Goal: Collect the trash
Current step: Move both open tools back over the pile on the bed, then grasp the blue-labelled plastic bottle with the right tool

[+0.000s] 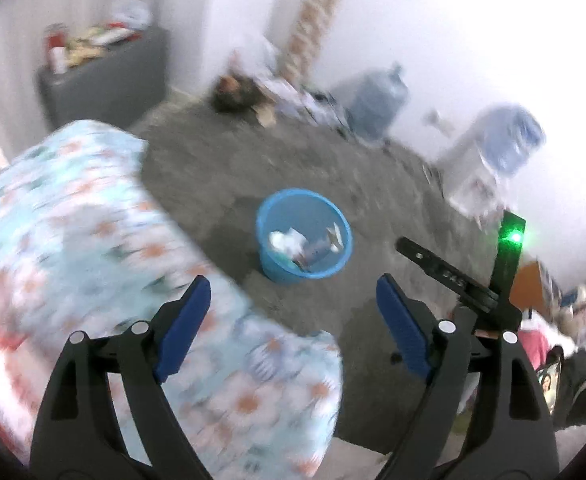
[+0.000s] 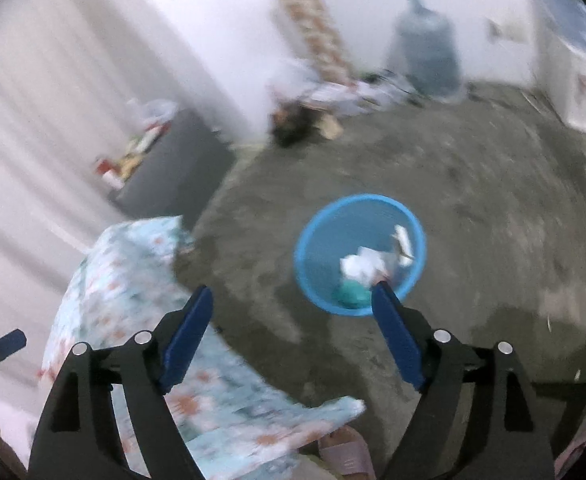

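Note:
A blue round trash bin [image 1: 277,266] stands on the grey floor, holding white crumpled paper [image 1: 285,240] and other scraps. It also shows in the right wrist view [image 2: 317,272], with white paper [image 2: 359,266] and a teal item [image 2: 351,294] inside. My left gripper [image 1: 293,300] is open and empty, above the bed edge, short of the bin. My right gripper [image 2: 293,312] is open and empty, just left of and near the bin. Part of the right gripper [image 1: 445,268] shows in the left wrist view, right of the bin. Both views are motion-blurred.
A bed with a floral cover [image 1: 73,240] fills the left, also in the right wrist view [image 2: 133,280]. A grey cabinet with clutter [image 1: 105,76] stands by the wall. Water jugs [image 1: 377,100], a dispenser [image 1: 489,164] and a clutter pile [image 1: 277,92] line the far wall.

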Demonstrator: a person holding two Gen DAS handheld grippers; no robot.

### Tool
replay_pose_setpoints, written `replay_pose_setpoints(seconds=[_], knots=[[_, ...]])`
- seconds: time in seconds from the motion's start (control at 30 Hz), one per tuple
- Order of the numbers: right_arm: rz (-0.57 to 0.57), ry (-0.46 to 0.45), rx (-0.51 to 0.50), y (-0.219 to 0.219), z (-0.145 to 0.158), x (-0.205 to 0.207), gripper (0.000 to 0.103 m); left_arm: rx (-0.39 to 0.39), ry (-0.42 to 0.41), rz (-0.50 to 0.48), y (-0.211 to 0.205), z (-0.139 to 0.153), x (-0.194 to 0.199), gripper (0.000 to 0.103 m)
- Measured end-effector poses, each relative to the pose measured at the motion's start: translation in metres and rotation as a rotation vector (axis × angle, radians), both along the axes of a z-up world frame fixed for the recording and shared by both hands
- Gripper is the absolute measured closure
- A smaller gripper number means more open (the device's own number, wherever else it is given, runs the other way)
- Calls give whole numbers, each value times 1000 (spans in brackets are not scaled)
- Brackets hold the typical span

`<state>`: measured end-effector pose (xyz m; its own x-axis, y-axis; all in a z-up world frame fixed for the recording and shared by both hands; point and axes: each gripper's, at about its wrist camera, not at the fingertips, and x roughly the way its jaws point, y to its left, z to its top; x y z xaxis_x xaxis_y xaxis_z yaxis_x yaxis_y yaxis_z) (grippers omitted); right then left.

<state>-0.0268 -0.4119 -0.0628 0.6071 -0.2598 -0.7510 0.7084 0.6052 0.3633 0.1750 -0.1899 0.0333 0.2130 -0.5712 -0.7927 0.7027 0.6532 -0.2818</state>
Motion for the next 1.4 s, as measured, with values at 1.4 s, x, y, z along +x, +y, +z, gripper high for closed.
replay_pose_setpoints(seconds=[1.4], knots=[[873, 68, 240, 281, 32, 183, 23, -33, -93, 953, 424, -37, -69, 18]])
